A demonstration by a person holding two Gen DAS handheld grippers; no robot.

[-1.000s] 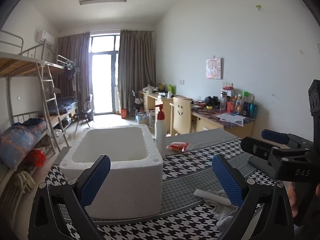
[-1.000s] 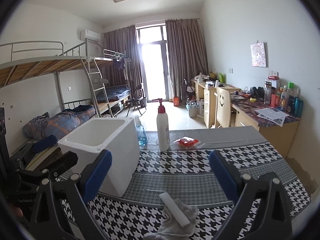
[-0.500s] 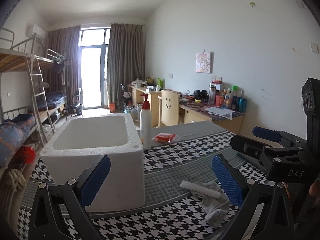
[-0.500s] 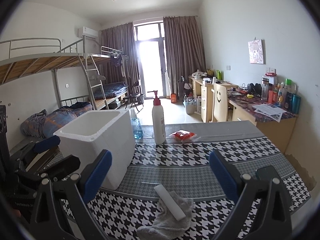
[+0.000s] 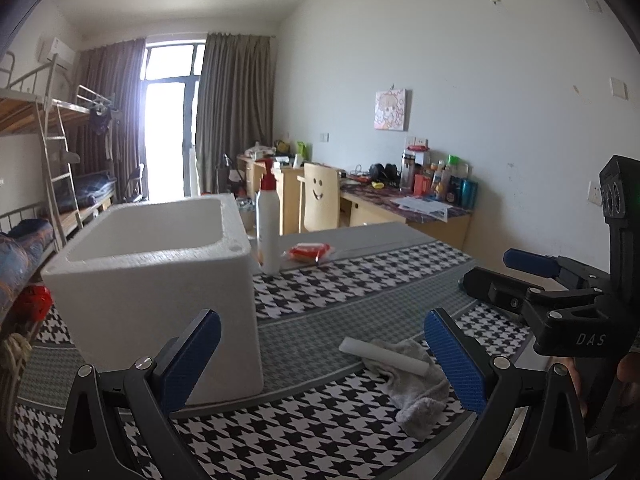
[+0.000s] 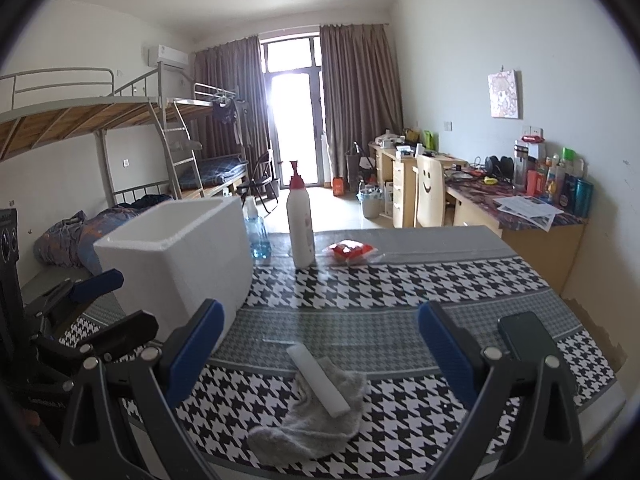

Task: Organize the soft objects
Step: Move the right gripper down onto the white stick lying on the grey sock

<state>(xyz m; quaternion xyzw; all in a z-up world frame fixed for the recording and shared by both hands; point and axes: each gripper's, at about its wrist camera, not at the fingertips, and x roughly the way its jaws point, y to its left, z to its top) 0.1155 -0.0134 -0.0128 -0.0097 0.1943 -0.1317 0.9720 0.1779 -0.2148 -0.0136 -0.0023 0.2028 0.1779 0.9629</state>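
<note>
A grey cloth (image 6: 316, 416) lies crumpled on the houndstooth table near its front edge, with a white foam stick (image 6: 318, 380) lying across it. Both show in the left wrist view too, the cloth (image 5: 416, 390) and the stick (image 5: 384, 356). A white foam box (image 5: 160, 276) stands open-topped to the left; it also shows in the right wrist view (image 6: 180, 256). My left gripper (image 5: 322, 360) is open and empty, between box and cloth. My right gripper (image 6: 320, 348) is open and empty, above the cloth.
A white pump bottle (image 6: 300, 224), a blue-liquid bottle (image 6: 256, 232) and a red packet (image 6: 350, 250) stand at the table's far side. A dark phone (image 6: 524, 336) lies at the right. Bunk beds stand left, desks and a chair right.
Both grippers have dropped lower and drawn back a little; the cloth and stick now sit fuller in view. Both jaws stay open. Nothing on the table moved.
</note>
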